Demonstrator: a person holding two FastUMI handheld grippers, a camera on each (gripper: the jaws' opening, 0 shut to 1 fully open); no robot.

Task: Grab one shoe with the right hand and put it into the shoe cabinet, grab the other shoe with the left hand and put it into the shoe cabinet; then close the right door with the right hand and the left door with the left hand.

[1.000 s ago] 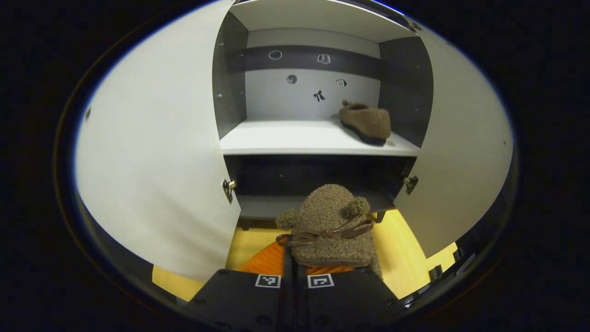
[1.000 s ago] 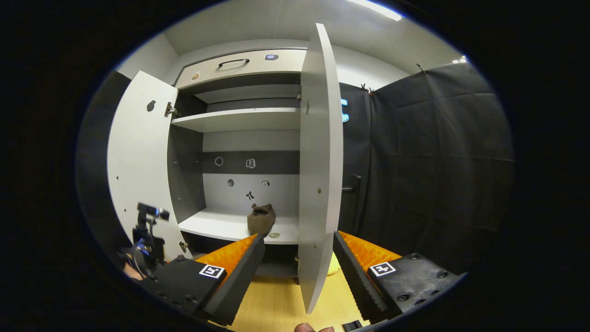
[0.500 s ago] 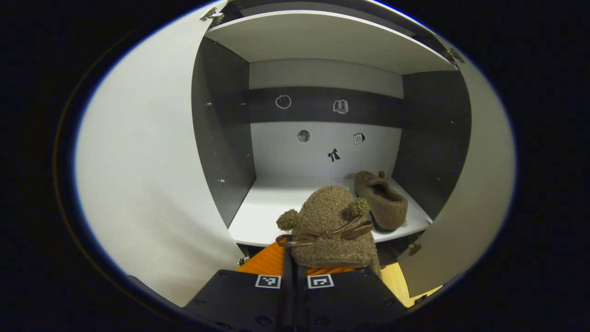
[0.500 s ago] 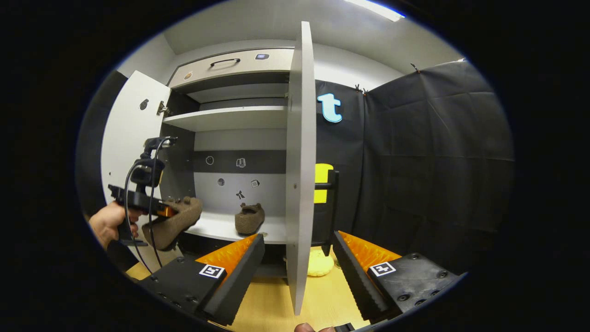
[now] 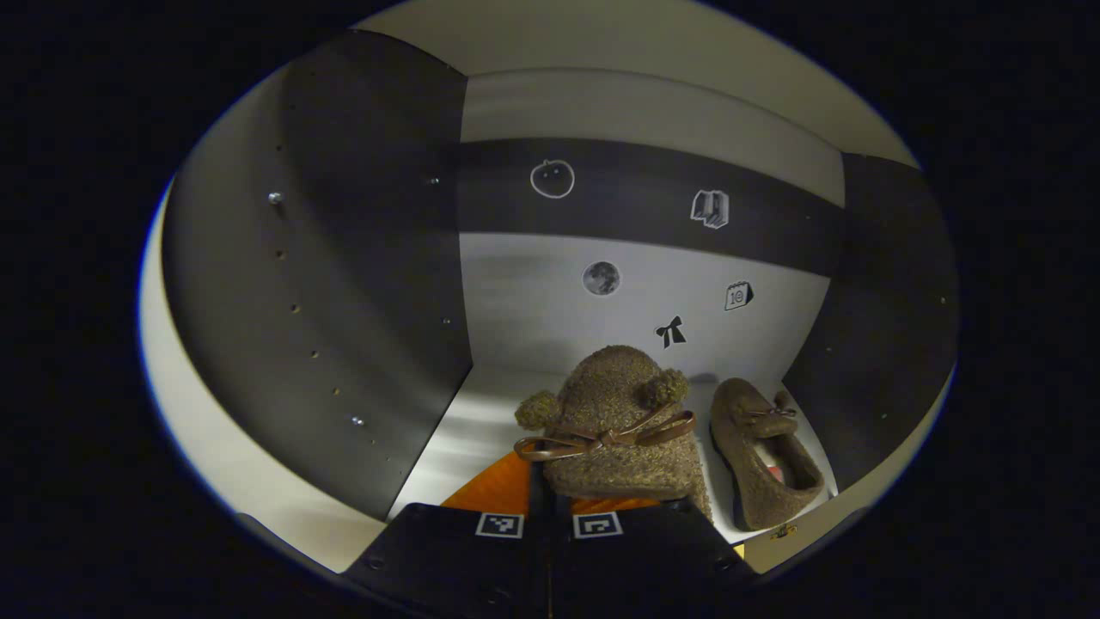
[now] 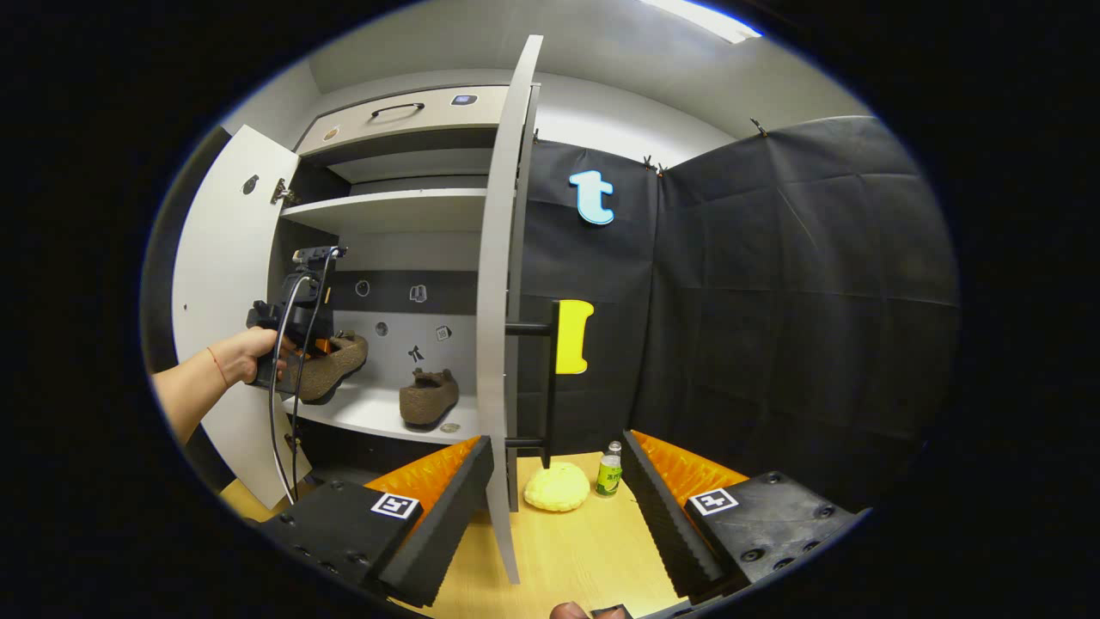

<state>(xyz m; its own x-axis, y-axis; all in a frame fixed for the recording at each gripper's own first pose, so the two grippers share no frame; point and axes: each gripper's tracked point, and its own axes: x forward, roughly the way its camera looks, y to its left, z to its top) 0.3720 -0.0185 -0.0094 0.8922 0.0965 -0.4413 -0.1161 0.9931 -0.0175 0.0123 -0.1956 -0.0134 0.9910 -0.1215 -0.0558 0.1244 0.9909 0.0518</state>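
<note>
The shoe cabinet [image 6: 387, 172] stands with both doors open, so they are yet to be closed; one shoe [image 6: 428, 399] already rests on its shelf [image 6: 369, 413]. The left gripper [image 5: 550, 494], jaws clenched on the heel of the second shoe [image 5: 614, 425], holds it above that shelf, its long axis toe-first toward the back wall, not yet set down. The right gripper [image 6: 557, 490] hangs empty, jaws spread, near the right door [image 6: 498, 344].

The left claw [image 5: 550, 516] was observed closed on a brown fuzzy shoe [image 5: 614, 425], toe pointed into the shoe cabinet [image 5: 344, 284], both fingers pressed to its heel end. A brown bow and two pompoms were noted on its upper. A second shoe [image 5: 765, 456] was found lying on the white shelf [image 5: 468, 430], just beside the held one, near the dark right wall. Small stickers were seen on the back panel [image 5: 533, 301].
</note>
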